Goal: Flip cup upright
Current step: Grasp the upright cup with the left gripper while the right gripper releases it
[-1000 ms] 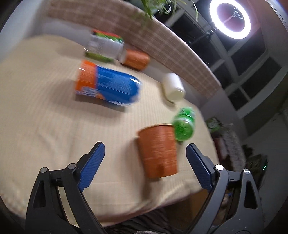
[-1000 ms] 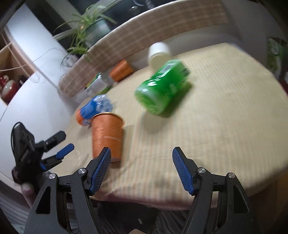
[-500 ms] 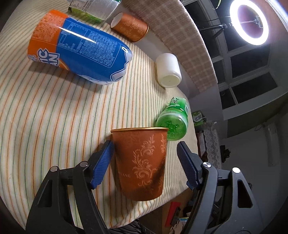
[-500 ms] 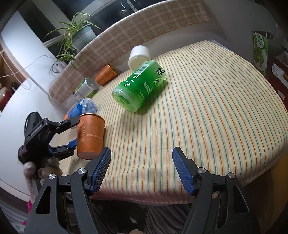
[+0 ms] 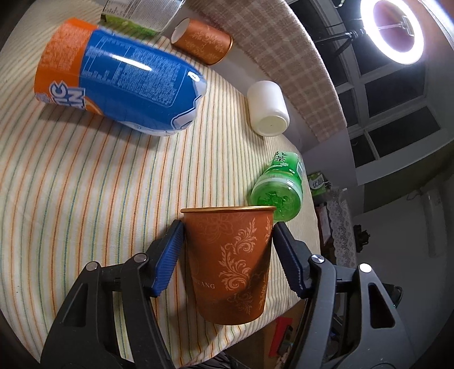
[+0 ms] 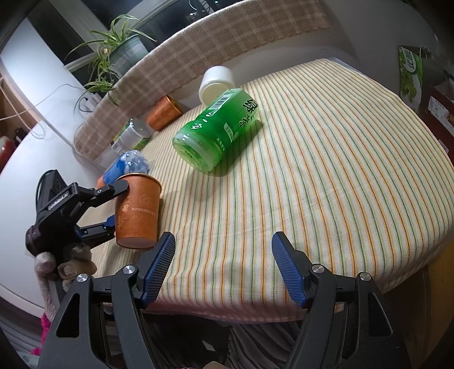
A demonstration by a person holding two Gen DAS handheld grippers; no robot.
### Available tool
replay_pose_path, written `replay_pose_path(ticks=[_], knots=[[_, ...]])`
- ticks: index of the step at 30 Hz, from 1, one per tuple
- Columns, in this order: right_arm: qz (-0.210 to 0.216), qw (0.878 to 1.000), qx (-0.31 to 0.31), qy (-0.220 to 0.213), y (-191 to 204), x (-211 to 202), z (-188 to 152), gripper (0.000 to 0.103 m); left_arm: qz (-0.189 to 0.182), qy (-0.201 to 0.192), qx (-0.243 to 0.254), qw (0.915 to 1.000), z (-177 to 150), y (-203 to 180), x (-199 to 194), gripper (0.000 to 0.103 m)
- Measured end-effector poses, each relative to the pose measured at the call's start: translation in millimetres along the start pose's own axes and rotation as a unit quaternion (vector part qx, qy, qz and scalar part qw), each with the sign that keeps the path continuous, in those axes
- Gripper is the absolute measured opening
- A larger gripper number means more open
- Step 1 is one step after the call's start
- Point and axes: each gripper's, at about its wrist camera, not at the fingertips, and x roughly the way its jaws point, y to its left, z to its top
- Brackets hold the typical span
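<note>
On the near-left edge of the striped tablecloth (image 6: 326, 159), the orange paper cup (image 5: 229, 261) stood upright, mouth up, its base on the cloth. The left gripper (image 5: 227, 255) pinched it, a blue pad touching each side just below the gold rim. Seen from the right wrist, that same cup (image 6: 137, 210) sat beside the cloth's edge with the left gripper (image 6: 113, 204) clamped on it from the left, held in a gloved hand (image 6: 71, 261).

The right gripper (image 6: 222, 266) hung over the near edge of the cloth, to the right of the cup, its fingers spread wide with nothing between them.

The cloth carried thin orange, green and yellow stripes and draped over a rounded table. Just behind the cup lay a green tea bottle (image 5: 279, 187) on its side, its base towards the cup. Farther behind the cup lay a white container (image 5: 268, 109), also on its side, and a large blue-and-orange bottle (image 5: 119, 82) to the cup's far left. Beyond that bottle lay a second orange cup (image 5: 203, 42) on its side and a clear bottle with a green label (image 5: 142, 14).

Behind the cup, past the table, ran a curved plaid-covered backrest (image 6: 198, 54), with a potted spider plant (image 6: 119, 54) beyond it. A lit ring light (image 5: 397, 31) stood before dark windows (image 5: 397, 113).
</note>
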Motion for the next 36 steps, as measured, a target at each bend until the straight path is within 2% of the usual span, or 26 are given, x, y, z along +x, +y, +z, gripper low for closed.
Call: replay_pose_path(ticks=[5,10,14,20,25,33,36], knots=[[0.001,1.0,-0.002,0.001,2,2,0,0.07,0.029,-0.027,0.052,0.9979,-6,-19,-10,0.066],[0.001,1.0,-0.002,0.003,2,3,-1,0.07,0.069,-0.065,0.122,0.9879,-16,-41,-19,0.065],[-0.001,1.0,-0.001,0.004,2,3,-1,0.07,0.106,-0.098,0.177,0.9734,-23,-55,-22,0.065],[-0.004,1.0,0.002,0.003,-1,3,-2,0.07,0.155,-0.143,0.252,0.9444,-35,-67,-19,0.065],[-0.005,1.0,0.002,0.004,0,4,-3,0.07,0.168,-0.169,0.294,0.9256,-44,-69,-13,0.065],[-0.005,1.0,0.002,0.003,2,5,-2,0.07,0.17,-0.187,0.312,0.916,-63,-67,-20,0.065],[-0.004,1.0,0.002,0.005,3,6,-2,0.07,0.167,-0.185,0.313,0.9166,-70,-65,-24,0.065]])
